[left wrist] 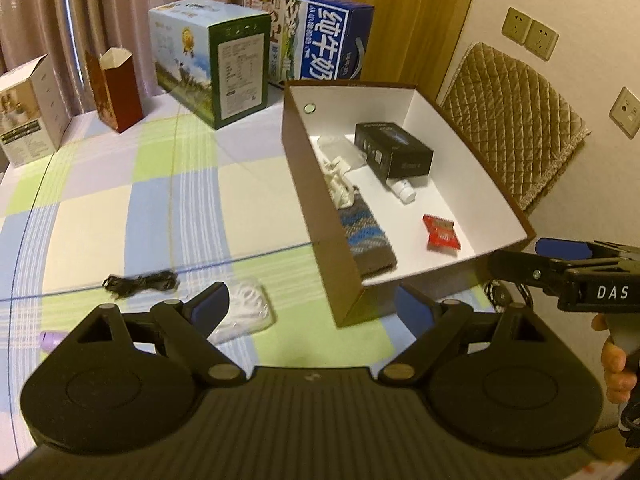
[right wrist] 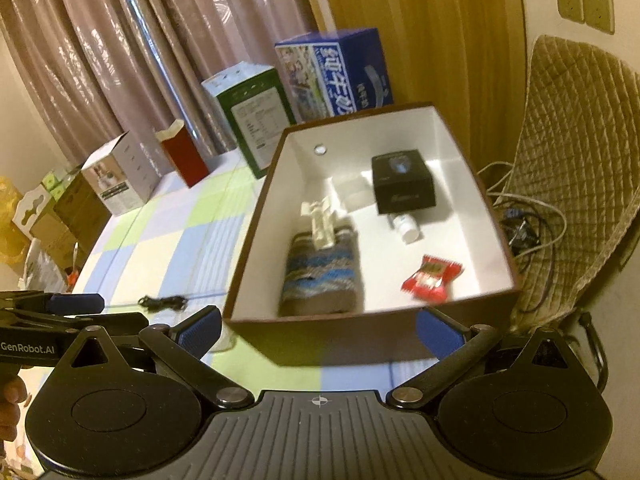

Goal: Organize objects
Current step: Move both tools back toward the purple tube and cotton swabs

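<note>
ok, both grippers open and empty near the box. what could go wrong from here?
1. The left gripper straddles the brown box's near corner; moving forward could shove the box.
2. The clear bag of white items lies right by its left finger; flimsy plastic may slip or crumple in a grasp.
3. The black cable is loosely coiled; part could trail when lifted.

On the table (left wrist: pixel 120 208) an open box (left wrist: pixel 312 184) stands at the right. In it lie a small carton (left wrist: pixel 394 152), a bottle (left wrist: pixel 404 191) just before the carton, a packet (left wrist: pixel 441 233) and a knitted pouch (left wrist: pixel 366 240). A cable (left wrist: pixel 140 282) and a plastic bag (left wrist: pixel 246 312) lie left of the box. Cartons (left wrist: pixel 212 60) stand behind.
</note>
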`<state>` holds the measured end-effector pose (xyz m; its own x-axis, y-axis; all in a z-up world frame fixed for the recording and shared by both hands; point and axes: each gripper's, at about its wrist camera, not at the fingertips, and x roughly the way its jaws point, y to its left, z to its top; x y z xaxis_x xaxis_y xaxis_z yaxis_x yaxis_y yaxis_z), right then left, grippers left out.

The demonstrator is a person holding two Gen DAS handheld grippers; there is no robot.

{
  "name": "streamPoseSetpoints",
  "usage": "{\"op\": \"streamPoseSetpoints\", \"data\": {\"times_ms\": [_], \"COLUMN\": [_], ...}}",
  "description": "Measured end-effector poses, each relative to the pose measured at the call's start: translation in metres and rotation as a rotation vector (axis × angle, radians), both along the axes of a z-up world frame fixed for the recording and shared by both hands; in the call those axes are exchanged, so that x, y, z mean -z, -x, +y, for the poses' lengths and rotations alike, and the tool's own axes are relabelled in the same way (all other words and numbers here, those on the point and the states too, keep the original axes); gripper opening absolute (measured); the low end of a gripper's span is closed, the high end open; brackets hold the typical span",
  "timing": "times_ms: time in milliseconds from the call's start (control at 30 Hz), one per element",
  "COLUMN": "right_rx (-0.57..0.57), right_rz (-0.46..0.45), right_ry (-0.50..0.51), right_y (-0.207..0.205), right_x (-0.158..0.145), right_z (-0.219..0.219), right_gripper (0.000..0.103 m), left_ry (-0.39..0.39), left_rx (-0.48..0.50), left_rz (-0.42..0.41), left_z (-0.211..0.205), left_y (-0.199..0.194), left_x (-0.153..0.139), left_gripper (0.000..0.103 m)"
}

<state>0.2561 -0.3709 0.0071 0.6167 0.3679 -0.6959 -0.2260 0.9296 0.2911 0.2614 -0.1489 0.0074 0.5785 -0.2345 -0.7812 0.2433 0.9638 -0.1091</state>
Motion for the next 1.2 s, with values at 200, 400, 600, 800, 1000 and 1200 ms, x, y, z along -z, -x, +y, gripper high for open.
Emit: {"op": "streamPoseSetpoints", "data": {"times_ms": [200, 400, 600, 800, 1000, 1200], "right_rx": [-0.022, -0.055, -0.104, -0.152, -0.193, -0.235], "right_rz": [0.035, 0.079, 0.107, 0.119, 0.141, 0.154], "right_ry": [0.01, 0.021, 0.026, 0.034, 0.048, 0.057], "right_y": [0.015, 0.026, 0.033, 0.035, 0.033, 0.031], "right_x": [0.008, 0.02, 0.028, 0.035, 0.046, 0.055], "right_z": [0.02, 0.043, 0.067, 0.092, 0.118, 0.143], "right_gripper": [0.101, 0.101, 0.101, 0.101, 0.101, 0.101], "left_ry": [-0.002, -0.009, -0.005, -0.007, -0.027, -0.049], "left_rx": [-0.014, -0.039, -0.074, -0.126, -0.192, -0.256], "left_rz": [0.016, 0.042, 0.062, 0.074, 0.1, 0.124], "left_z": [0.019, 0.039, 0.061, 0.086, 0.115, 0.143], "left_y": [0.016, 0.03, 0.043, 0.053, 0.062, 0.068], "left_x": [0.006, 0.015, 0.02, 0.024, 0.034, 0.043], "left_gripper": [0.088, 0.088, 0.088, 0.088, 0.088, 0.088]}}
